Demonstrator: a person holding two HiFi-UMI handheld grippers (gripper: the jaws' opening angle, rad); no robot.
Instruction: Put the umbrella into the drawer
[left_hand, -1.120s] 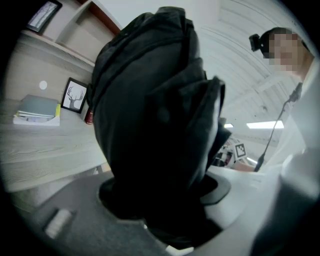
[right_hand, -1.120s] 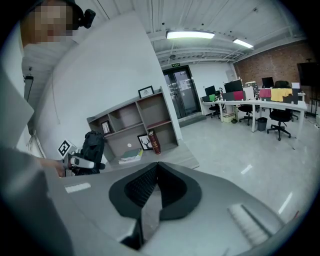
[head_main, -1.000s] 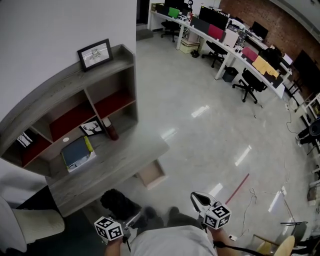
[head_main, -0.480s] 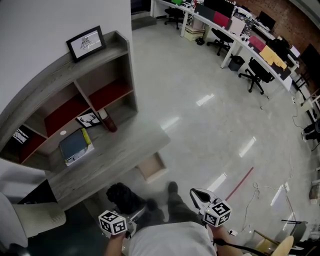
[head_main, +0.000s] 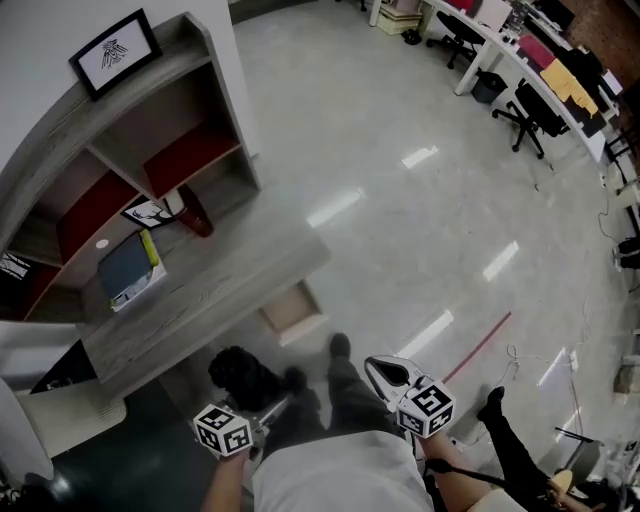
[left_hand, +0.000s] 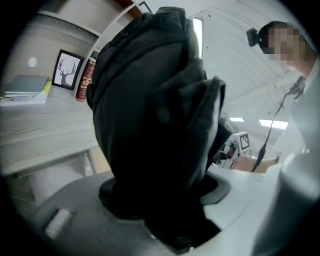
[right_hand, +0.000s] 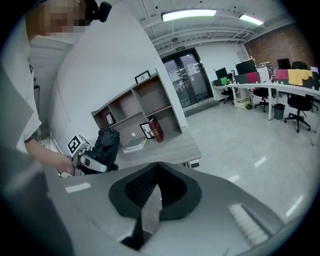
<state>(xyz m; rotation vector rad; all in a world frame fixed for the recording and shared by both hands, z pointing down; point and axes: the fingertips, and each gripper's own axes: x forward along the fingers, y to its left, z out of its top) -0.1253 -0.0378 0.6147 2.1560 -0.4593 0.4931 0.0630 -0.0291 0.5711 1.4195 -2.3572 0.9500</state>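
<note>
The left gripper (head_main: 262, 414) is clenched on a black folded umbrella (left_hand: 150, 115), whose bunched fabric fills the space between its jaws and rises above them. In the head view the umbrella sits low at the person's left, in front of the grey wooden desk (head_main: 225, 285) and not in the drawer (head_main: 293, 310). The drawer stands pulled open under the desk's front edge, near the umbrella but apart from it. The right gripper (right_hand: 157, 165) is clenched with nothing in it, its two pads pressed together, and hangs at the person's right over the shiny floor (head_main: 420, 220). On the desk lie a blue-grey book (head_main: 126, 270), a framed deer picture (head_main: 148, 212) and an upright dark red book (head_main: 195, 215) against the open shelf (head_main: 160, 95).
</note>
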